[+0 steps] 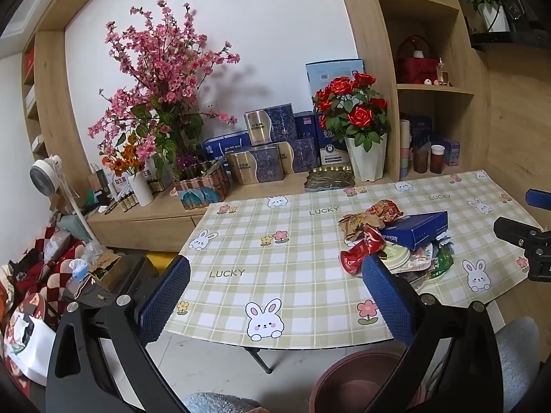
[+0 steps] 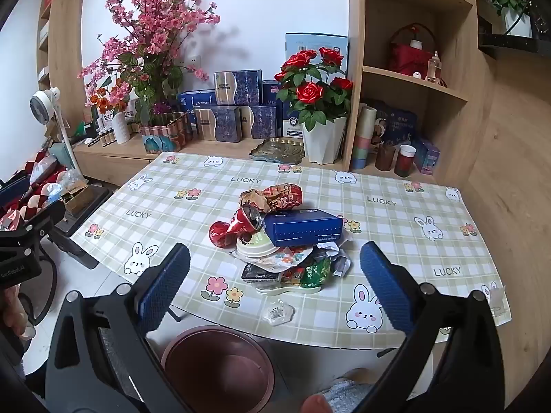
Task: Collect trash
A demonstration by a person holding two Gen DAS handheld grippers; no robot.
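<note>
Item: trash pile, mid-table, on checked cloth.

Contents, far to near:
- crumpled wrapper, far side of the pile.
- crushed red can, left side, mouth facing the camera, lying on the cloth.
- blue box, flat on top, resting on a white lid and wrappers.
- green packet and a black one beside it, near edge, on a pale tray.
- clear film scrap, apart from the pile, near the table edge.

Receptacle: brown bin on the floor, just under the near table edge, open mouth up, apparently empty.

Tools:
- right gripper: jaws spread wide, nothing between them, hovering short of the pile, angled down at it.
- left gripper: jaws likewise wide, empty, over bare cloth left of the pile.

Status: nothing appears collected yet; first pick pending.

Handling notes (judgement): take the top and outer pieces first. The box is rigid and suits a grip across its narrow sides. The can is likely to roll, so close across its crushed waist. Thin wrappers need pinching at a raised fold, not pressing flat. Lift clear before swinging back, so loose pieces underneath are not dragged off the edge. Release low over the bin mouth. The film scrap may be slippery; leave it till last.
</note>
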